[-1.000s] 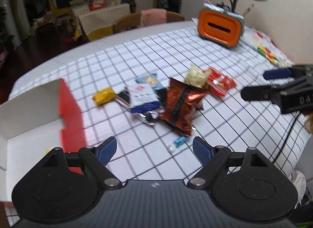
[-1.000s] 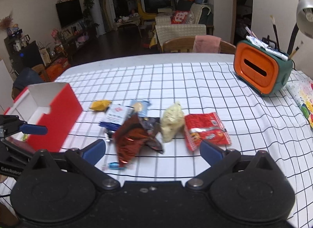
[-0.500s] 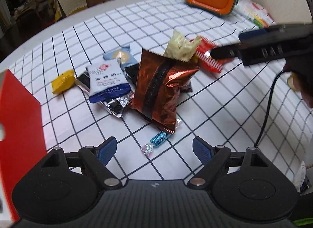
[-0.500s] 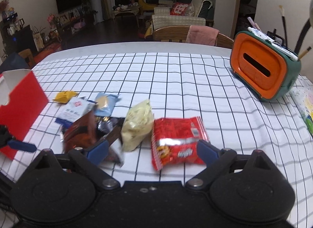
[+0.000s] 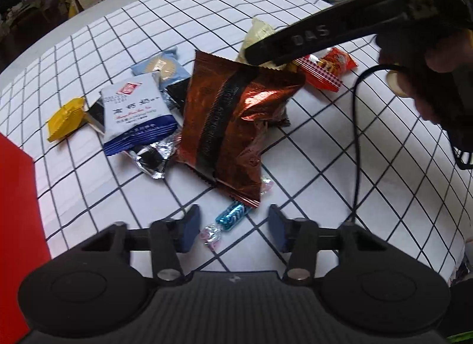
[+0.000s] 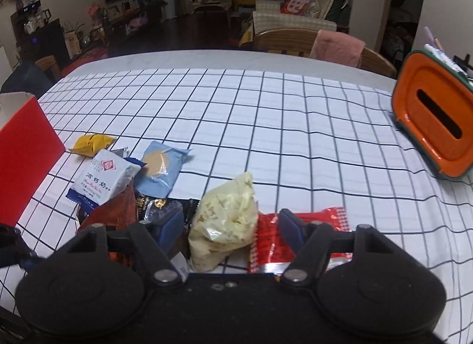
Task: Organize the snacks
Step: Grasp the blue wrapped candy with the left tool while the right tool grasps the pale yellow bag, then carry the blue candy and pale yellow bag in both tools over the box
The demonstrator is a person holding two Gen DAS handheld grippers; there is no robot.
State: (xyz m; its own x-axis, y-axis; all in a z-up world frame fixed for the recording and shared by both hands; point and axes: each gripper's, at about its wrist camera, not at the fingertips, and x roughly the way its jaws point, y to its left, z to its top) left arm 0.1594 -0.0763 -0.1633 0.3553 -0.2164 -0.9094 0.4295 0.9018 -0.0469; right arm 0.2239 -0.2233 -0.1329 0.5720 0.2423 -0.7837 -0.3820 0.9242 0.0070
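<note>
**Both grippers closing in over the snack pile**

The left gripper point(image 5: 233, 227) is pointing steeply down at the checked tablecloth point(image 5: 310, 149), and its jaws are closing with a blue twist-wrapped candy point(image 5: 229, 217) lying on the cloth between the blue pads; the pads are not yet pressing on it, so nothing is grasped. Just beyond the candy, the copper foil snack bag point(image 5: 233, 125) is lying with its lower corner nearly touching the wrapper.

The right gripper point(image 6: 230, 227) is also closing. A pale yellow snack packet point(image 6: 227, 222) is lying between its fingers, nearer the left finger than the right, and the pads are still standing clear of it. The right finger is hovering over a red snack packet point(image 6: 313, 220) that is lying just beside the yellow one.

Farther toward the table's left edge, a white-and-blue milk-candy packet point(image 6: 102, 178), a light blue biscuit packet point(image 6: 159, 171) and a small yellow packet point(image 6: 91, 143) are lying close together, the first two overlapping. A red cardboard box point(image 6: 23, 160) is standing at the left edge, well apart from both grippers. An orange tissue holder point(image 6: 434, 125) is sitting near the far right edge.
</note>
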